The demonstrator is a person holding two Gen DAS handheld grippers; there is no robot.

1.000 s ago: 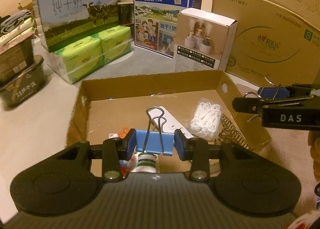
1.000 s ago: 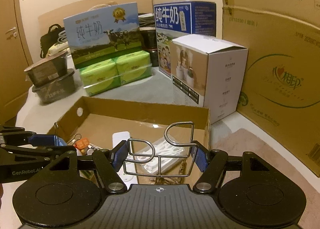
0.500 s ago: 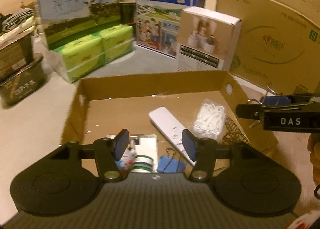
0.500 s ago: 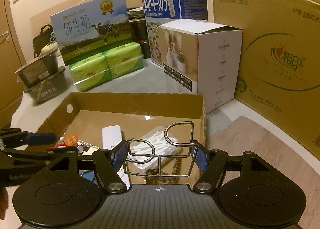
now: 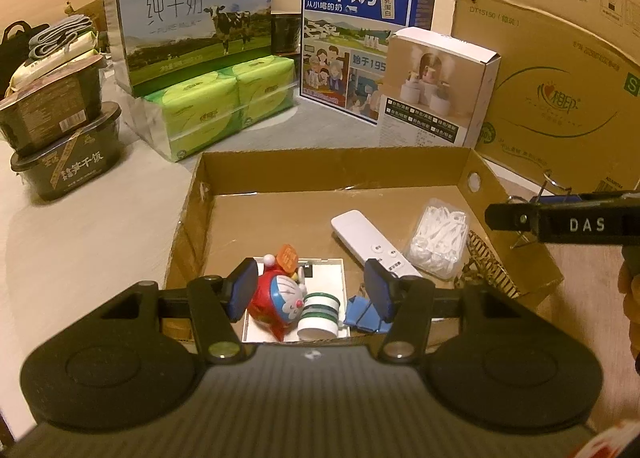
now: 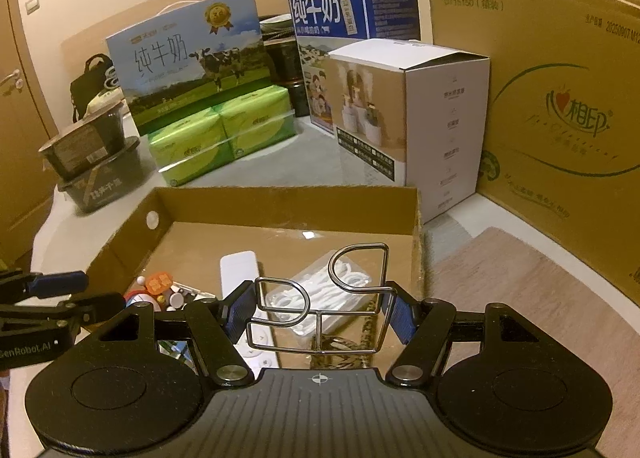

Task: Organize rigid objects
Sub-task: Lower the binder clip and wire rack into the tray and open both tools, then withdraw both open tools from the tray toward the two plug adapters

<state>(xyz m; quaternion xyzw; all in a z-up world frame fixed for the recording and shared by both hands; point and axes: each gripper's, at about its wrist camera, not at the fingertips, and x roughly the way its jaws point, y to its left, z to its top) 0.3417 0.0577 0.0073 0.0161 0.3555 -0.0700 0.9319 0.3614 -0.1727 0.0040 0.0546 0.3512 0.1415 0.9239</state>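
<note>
Wire rack's up next, cardboard tray (image 5: 516, 242) is filling up

Your right claw (image 6: 318, 312) is clamped on the wire rack (image 6: 320, 302), holding it over the tray's near right corner; it looks light, stiff and a bit springy, so I'd keep the pads on the straight side wires, not the loops. Your left claw (image 5: 312, 290) stands partly open with nothing in it, above the blue binder clip (image 5: 366, 312) lying in the tray beside the toy figure (image 5: 278, 304), remote (image 5: 374, 248) and bag of floss picks (image 5: 438, 242). The grey surface (image 5: 92, 242) is crowded: milk cartons, tissue packs, big boxes against a cream wall.
</note>
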